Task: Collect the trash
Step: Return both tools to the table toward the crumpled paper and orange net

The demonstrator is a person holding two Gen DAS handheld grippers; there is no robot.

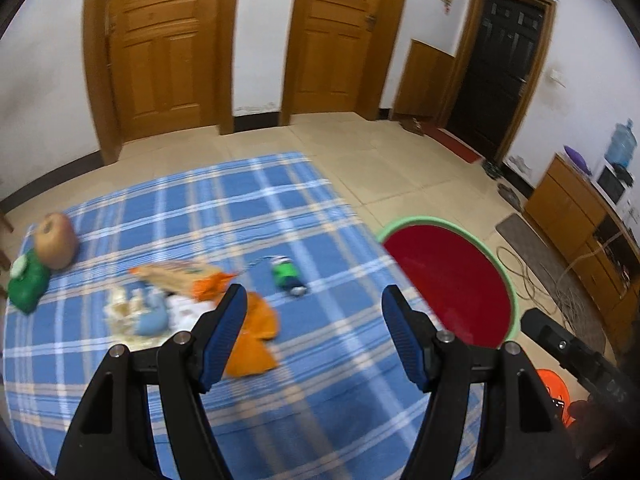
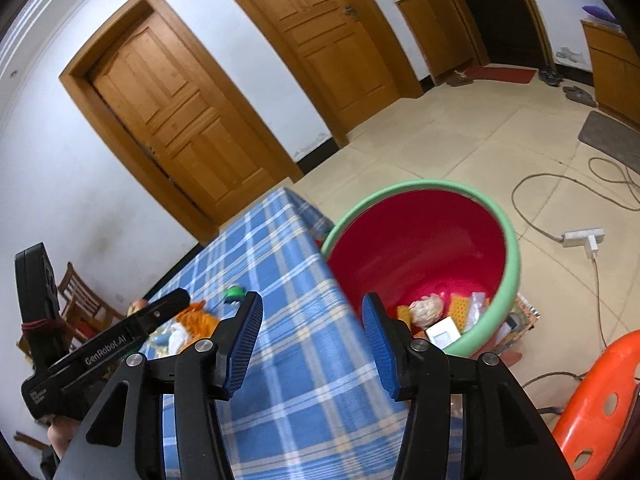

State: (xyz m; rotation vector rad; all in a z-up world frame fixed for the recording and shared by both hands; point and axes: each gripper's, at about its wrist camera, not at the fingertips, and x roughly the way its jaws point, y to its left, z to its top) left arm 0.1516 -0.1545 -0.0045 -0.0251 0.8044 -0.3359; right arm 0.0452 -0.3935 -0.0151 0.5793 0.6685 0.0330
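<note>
Trash scattered on a blue plaid cloth (image 1: 304,208) over the table: an orange wrapper (image 1: 256,336), a tan packet (image 1: 180,276), a pale crumpled heap (image 1: 136,312), a small green bottle (image 1: 288,276) lying on its side, a green bag (image 1: 26,288) and a brown round thing (image 1: 56,246) near the far left corner. More trash already lying at the bottom of the bin (image 2: 508,248): red inside, green rim, standing on the floor hard against the table's right edge.

Left gripper (image 1: 312,300) hovering above the cloth, jaws wide apart, nothing between them; orange wrapper just under its left finger. Right gripper (image 2: 310,312) poised over the table's edge beside the bin, jaws parted and empty.

Beyond the table, beige floor tiles (image 1: 400,168), white walls, two closed wooden doors (image 1: 160,40), a dark doorway (image 1: 504,64) with a red mat. Along the right wall a wooden cabinet (image 1: 568,200) with a water jug (image 1: 621,142) on top. Loose cables and a power strip (image 2: 580,238) on the floor, an orange chair (image 2: 600,396) at near right, a wooden chair (image 2: 80,296) at far left.
</note>
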